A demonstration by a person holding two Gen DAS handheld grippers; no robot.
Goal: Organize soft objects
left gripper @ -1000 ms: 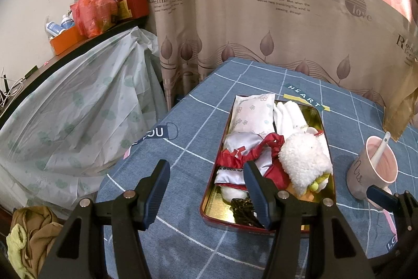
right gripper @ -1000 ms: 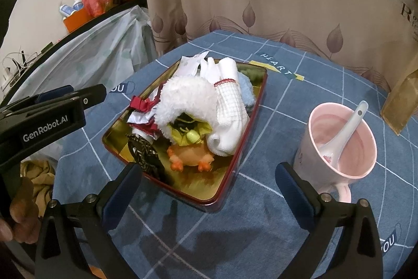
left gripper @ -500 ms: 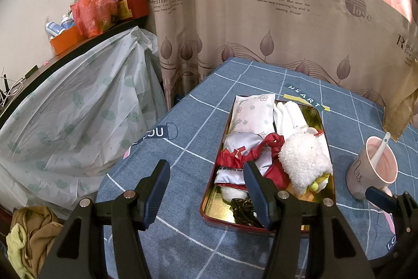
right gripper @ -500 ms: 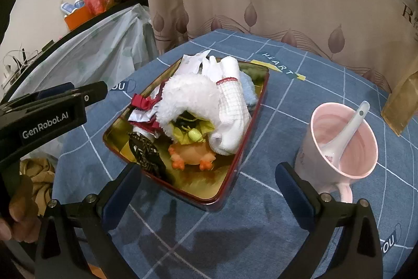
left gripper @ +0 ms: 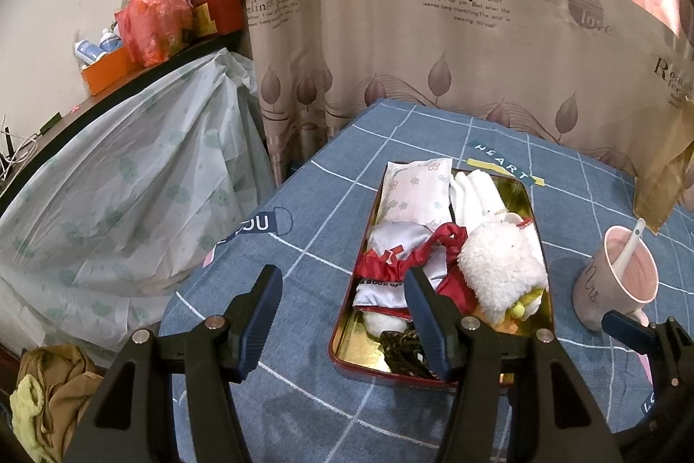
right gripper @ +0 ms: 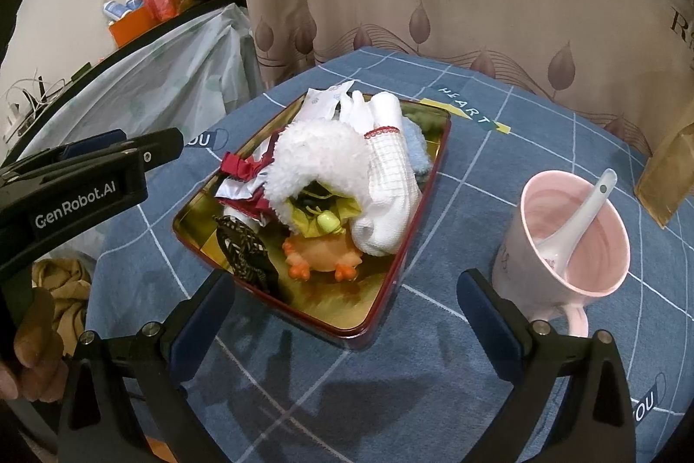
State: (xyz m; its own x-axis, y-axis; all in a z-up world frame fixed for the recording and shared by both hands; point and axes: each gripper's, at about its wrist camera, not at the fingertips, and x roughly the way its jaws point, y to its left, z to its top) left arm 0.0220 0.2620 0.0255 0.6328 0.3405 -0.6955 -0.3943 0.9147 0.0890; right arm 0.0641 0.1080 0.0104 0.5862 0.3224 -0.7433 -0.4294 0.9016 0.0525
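Behind everything hangs the beige leaf-print curtain (left gripper: 433,20); in front of it your worktop (left gripper: 312,228) carries a blue cloth with a white grid; to its left a pale plastic sheet (left gripper: 121,176) drapes over some furniture.

On the worktop sits the red-rimmed tray (right gripper: 392,276) with a gold inside, and the soft objects are all piled in it; at the far end lies a flat floral pouch (left gripper: 416,189), with a white sock (right gripper: 388,176) beside it running toward the near end; a fluffy white plush (left gripper: 499,267) rests across the middle, touching the sock; a red and silver cloth bag (left gripper: 399,259) lies on the left side of the tray; at the near end you have an orange toy (right gripper: 323,257) tucked just under the plush, and a dark patterned cord (right gripper: 243,250) beside it.

To the right of the tray, apart from it, stands a pink mug (right gripper: 572,237) with a white spoon (right gripper: 577,215) leaning inside.

Your left gripper (left gripper: 342,315) hangs above the near left corner of the tray with its fingers spread apart and nothing between them; your right gripper (right gripper: 347,315) hovers over the near edge of the tray, fingers wide apart and likewise empty; your hand (right gripper: 30,350) shows at the lower left of the right wrist view, wrapped around the left gripper's handle.
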